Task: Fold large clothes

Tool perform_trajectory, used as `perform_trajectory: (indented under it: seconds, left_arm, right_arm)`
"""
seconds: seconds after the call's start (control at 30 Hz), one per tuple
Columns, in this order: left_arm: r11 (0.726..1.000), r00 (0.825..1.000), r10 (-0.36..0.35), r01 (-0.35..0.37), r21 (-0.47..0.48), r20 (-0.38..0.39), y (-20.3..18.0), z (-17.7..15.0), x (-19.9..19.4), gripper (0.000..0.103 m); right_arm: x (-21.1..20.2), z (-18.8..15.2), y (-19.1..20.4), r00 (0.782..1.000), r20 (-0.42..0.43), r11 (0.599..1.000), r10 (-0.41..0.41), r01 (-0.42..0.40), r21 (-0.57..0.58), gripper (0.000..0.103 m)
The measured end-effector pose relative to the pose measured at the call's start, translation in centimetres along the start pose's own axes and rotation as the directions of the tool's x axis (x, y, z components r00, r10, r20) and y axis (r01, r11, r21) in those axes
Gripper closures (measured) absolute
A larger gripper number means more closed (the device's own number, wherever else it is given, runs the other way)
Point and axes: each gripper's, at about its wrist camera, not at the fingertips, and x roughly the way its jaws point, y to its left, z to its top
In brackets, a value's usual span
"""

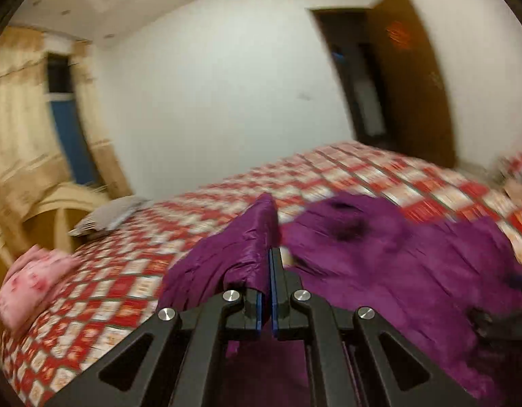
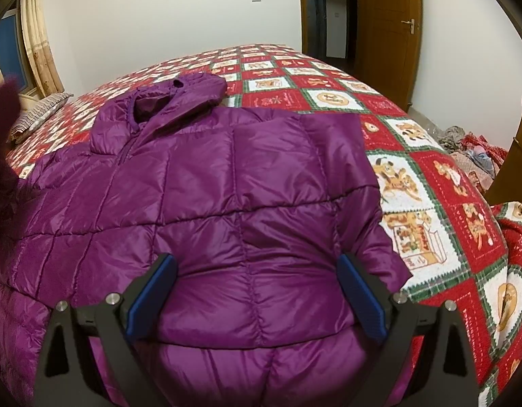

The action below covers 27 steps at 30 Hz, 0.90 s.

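A purple quilted jacket [image 2: 206,183] lay spread on the bed [image 2: 427,183], hood [image 2: 179,96] toward the far wall, body flattened across the red patchwork cover. One sleeve [image 2: 369,203] already lay folded in along the jacket's door-side edge.

The left tool [image 1: 270,271] was clamped on a fold of the jacket's fabric [image 1: 247,237] — probably the opposite sleeve or side panel, though motion blur in the left wrist view prevented telling which. The pinched cloth stood lifted above the rest of the jacket. In the right wrist view a blurred purple mass at the jacket's window side appeared to be this same raised part.

The right tool [image 2: 257,291] hung over the jacket's lower body with its fingers spread wide apart, the blue pads [image 2: 152,291] gripping nothing; whether they touched the fabric could not be told.

Step in hand, as judged: folding the second side inward over the jacket's body. The next move would call for carrying the pinched fabric across to the jacket's midline, laying it flat to match the folded sleeve, then releasing. The slippery padded shell might spring back — the free right tool could press the body down while the fold was laid.
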Motion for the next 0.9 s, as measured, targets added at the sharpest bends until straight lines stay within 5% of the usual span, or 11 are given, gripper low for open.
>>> perform_trajectory:
  seconds: [0.13, 0.27, 0.4, 0.6, 0.7, 0.9]
  left_arm:
    - [0.995, 0.987, -0.089, 0.094, 0.032, -0.136, -3.7, -2.8, 2.0, 0.100]
    - [0.959, 0.920, -0.283, 0.274, -0.071, -0.273, -4.1, -5.0, 2.8, 0.099]
    - [0.947, 0.889, -0.323, 0.305, -0.104, -0.325, -3.6, -6.9, 1.0, 0.096]
    - [0.940, 0.872, -0.342, 0.313, -0.138, -0.350, -1.2, -8.6, -1.0, 0.085]
    - [0.948, 0.882, -0.318, 0.301, -0.102, -0.347, -0.7, -9.4, -1.0, 0.073]
    - [0.876, 0.818, -0.478, 0.415, -0.248, -0.319, 0.9, -9.3, -1.4, 0.071]
  right_arm:
    - [0.0, 0.0, 0.0, 1.000, 0.001, 1.000, 0.003, -0.003, 0.004, 0.005]
    - [0.0, 0.0, -0.1, 1.000, 0.003, 1.000, 0.005, -0.005, 0.007, 0.005]
    - [0.1, 0.0, -0.1, 1.000, 0.002, 1.000, 0.001, -0.001, 0.006, 0.005]
    - [0.1, 0.0, 0.0, 1.000, 0.001, 1.000, -0.002, 0.002, 0.004, 0.005]
    - [0.1, 0.0, 0.1, 1.000, -0.002, 1.000, -0.010, 0.010, -0.002, 0.005]
    - [0.3, 0.1, 0.2, 1.000, -0.008, 1.000, -0.014, 0.014, -0.006, 0.005]
